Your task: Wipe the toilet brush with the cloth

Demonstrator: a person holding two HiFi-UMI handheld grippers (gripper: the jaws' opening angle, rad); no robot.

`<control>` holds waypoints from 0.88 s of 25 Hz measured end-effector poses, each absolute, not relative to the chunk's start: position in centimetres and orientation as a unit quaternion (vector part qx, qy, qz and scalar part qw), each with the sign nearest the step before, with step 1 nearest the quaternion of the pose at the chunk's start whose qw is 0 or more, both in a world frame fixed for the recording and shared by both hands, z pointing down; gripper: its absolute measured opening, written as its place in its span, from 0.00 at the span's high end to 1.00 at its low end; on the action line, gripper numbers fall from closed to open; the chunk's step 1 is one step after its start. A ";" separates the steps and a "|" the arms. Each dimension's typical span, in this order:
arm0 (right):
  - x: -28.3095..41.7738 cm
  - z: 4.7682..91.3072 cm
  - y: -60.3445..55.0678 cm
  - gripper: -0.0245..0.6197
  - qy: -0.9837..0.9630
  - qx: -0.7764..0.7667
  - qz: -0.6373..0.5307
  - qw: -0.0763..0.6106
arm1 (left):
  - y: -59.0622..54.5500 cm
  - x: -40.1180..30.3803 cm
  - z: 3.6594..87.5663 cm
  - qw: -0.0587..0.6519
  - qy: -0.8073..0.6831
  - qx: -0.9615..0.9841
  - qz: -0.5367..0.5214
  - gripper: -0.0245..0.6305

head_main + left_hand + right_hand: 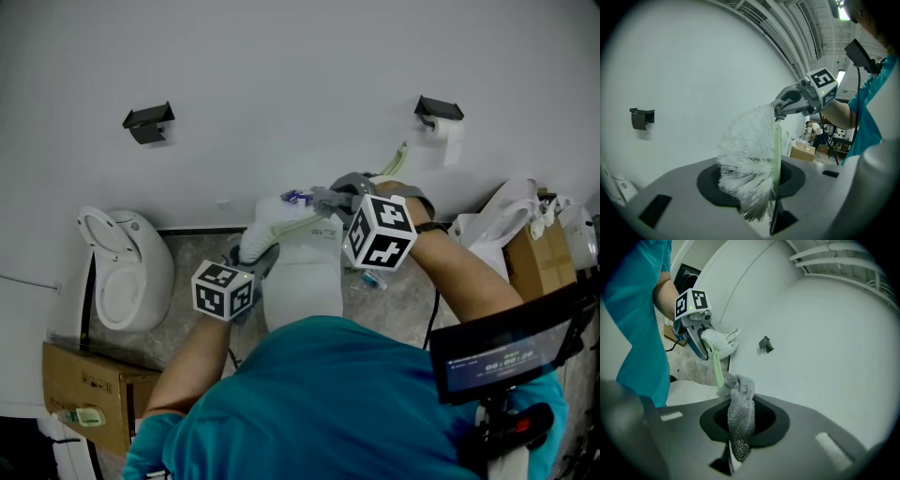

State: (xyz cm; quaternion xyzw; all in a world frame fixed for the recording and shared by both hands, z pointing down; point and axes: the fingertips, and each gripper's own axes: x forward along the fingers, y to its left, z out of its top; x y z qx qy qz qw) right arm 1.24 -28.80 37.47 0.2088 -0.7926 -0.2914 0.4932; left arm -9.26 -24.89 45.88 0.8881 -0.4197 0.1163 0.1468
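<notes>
In the head view a white wall [300,75] filled the upper half, and a toilet [127,267] stood at nine o'clock on the speckled floor. Towards twelve o'clock from the person's chest, the toilet brush [270,223] was held in the air between both tools. The left gripper [255,251] was clamped on its pale green stem just beside the white bristles. The right gripper [330,199] was closed on the grey mesh cloth [739,418], whose bunched top wrapped the stem further along.

The likeliest trouble was the cloth slipping off the thin, smooth stem, because only its loose upper folds reached the plastic. A hard pull along the stem could also twist the brush in the left jaws, since they gripped a narrow neck. The bristles sat right at the left tool and could flick droplets onto it.

Both forearms reached forward. The left tool pointed only slightly downward towards one o'clock. The right tool tipped down more steeply towards ten o'clock, wrist bent inward.
</notes>
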 end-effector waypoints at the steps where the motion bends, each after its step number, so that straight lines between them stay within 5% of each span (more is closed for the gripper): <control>1: 1.5 37.5 -28.9 0.91 -0.790 0.208 -0.293 0.497 | -24.9 -9.2 45.9 0.147 -0.420 0.888 0.116 0.70; 22: 7.2 35.9 -31.4 0.91 -0.729 0.236 -0.313 0.561 | -25.0 -9.9 46.2 0.166 -0.418 0.888 0.100 0.71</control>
